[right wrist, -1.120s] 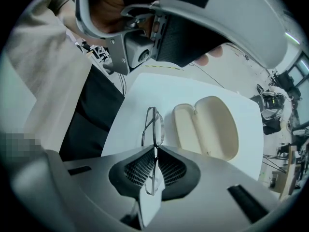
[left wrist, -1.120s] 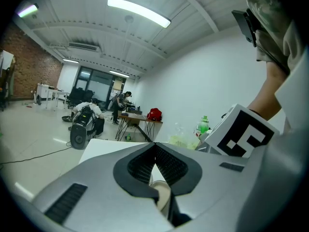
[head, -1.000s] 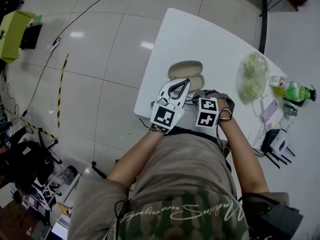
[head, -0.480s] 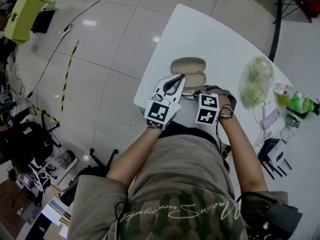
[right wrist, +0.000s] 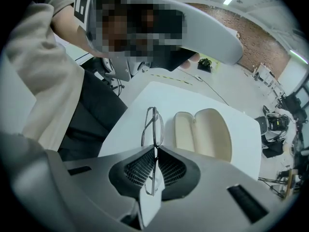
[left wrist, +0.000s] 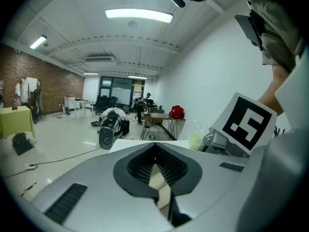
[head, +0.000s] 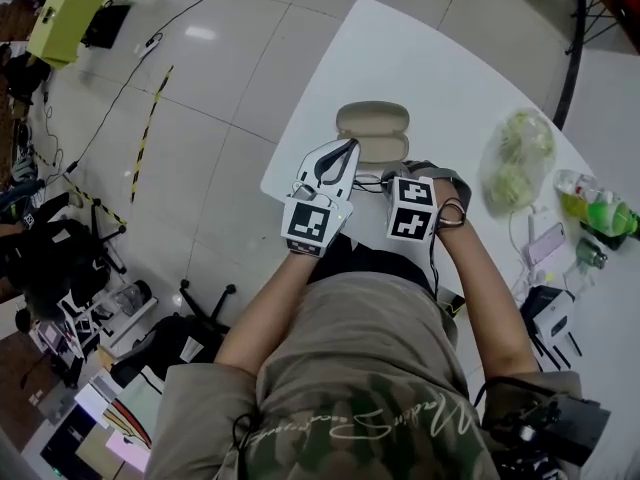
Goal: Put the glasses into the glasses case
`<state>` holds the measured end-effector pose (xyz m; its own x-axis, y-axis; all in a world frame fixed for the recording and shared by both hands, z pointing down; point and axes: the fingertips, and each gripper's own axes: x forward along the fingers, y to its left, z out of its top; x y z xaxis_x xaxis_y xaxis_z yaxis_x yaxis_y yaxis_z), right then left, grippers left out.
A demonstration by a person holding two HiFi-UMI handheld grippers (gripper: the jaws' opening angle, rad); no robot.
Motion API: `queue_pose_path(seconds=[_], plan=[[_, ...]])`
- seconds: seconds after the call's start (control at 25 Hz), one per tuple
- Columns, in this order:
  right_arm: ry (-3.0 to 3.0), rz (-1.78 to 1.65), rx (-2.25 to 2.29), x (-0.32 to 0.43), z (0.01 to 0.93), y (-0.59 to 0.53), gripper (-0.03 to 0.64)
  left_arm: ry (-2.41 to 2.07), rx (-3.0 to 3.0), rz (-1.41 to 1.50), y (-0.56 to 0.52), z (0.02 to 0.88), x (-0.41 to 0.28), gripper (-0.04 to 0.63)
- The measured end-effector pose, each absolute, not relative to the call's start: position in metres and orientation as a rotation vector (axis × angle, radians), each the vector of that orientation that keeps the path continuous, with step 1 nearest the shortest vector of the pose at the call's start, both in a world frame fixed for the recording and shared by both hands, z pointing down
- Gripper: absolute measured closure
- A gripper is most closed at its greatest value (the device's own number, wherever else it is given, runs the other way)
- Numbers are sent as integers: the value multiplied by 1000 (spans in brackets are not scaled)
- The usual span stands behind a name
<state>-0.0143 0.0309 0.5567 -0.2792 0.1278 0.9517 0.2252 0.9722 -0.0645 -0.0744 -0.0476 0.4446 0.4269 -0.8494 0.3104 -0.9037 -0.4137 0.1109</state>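
Observation:
The beige glasses case (head: 372, 131) lies open on the white table (head: 420, 58); the right gripper view shows both empty halves of the case (right wrist: 203, 133). My right gripper (right wrist: 155, 150) is shut on the thin metal-framed glasses (right wrist: 152, 124), which stick out edge-on over the table just left of the case. In the head view the right gripper (head: 392, 180) sits just in front of the case. My left gripper (head: 350, 148) is beside it at the case's near left corner, jaws together with nothing seen between them; in its own view the left gripper (left wrist: 155, 148) points out into the room.
A clear bag of green stuff (head: 520, 156) lies to the right of the case. Further right are a green bottle (head: 592, 204), a phone (head: 546, 242) and a white router (head: 550, 313). The table's near edge runs just under my grippers, with tiled floor to the left.
The head camera has shifted, so the table sits differently in view. My left gripper has drifted slightly left along the case's front. The right gripper still holds the glasses.

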Motion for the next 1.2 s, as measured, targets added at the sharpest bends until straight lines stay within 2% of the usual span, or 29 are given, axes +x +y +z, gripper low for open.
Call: queue_pose_path(seconds=[1.2], plan=[[-1751, -63, -84, -46, 563, -39, 581, -1207, 2487, 277, -95, 480, -99, 589]])
